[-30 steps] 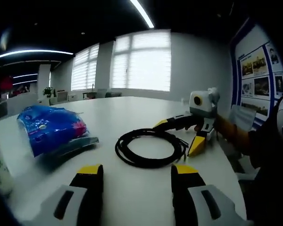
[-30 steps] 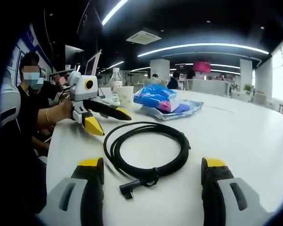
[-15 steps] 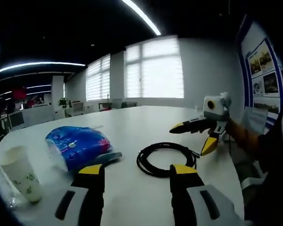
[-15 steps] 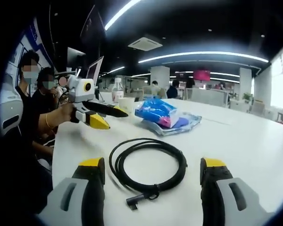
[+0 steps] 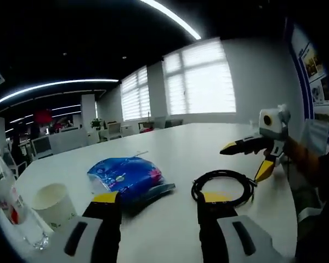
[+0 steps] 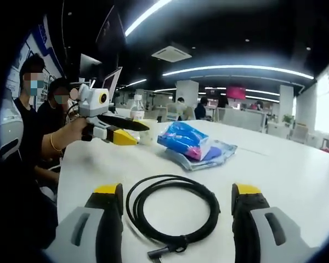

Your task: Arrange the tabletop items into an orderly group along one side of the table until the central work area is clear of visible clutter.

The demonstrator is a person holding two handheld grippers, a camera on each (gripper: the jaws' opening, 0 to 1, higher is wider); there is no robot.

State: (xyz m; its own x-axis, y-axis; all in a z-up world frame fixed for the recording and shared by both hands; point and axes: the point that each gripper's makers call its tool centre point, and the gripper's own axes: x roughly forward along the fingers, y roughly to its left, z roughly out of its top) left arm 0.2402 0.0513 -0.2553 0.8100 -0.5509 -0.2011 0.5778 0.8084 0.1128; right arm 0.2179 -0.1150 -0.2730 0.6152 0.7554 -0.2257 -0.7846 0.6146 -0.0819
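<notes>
- Two grippers are hovering over the white table (image 5: 170, 241), both with jaws spread wide apart and nothing between them.
- In the left gripper view, the left gripper (image 5: 160, 201) is pointing across the tabletop, its yellow-tipped jaws rising from the bottom edge.
- Just beyond its right jaw, the coiled black cable (image 5: 223, 185) is lying flat; just beyond its left jaw, the blue plastic bag (image 5: 127, 177) is resting on the table.
- Further off to the left of those jaws, a paper cup (image 5: 52, 204) is standing upright, with a clear water bottle (image 5: 10, 204) beside it.
- Past the cable, the right gripper (image 5: 251, 159) is coming in from the right, held open above the table.
- In the right gripper view, the right gripper (image 6: 176, 193) is framing the cable (image 6: 174, 212) between its separated jaws, not touching it.
- Ahead of it the blue bag (image 6: 187, 141) is lying near the table's middle.
- To the left, a hand (image 6: 71, 131) is holding the left gripper (image 6: 132, 131) open above the table.
</notes>
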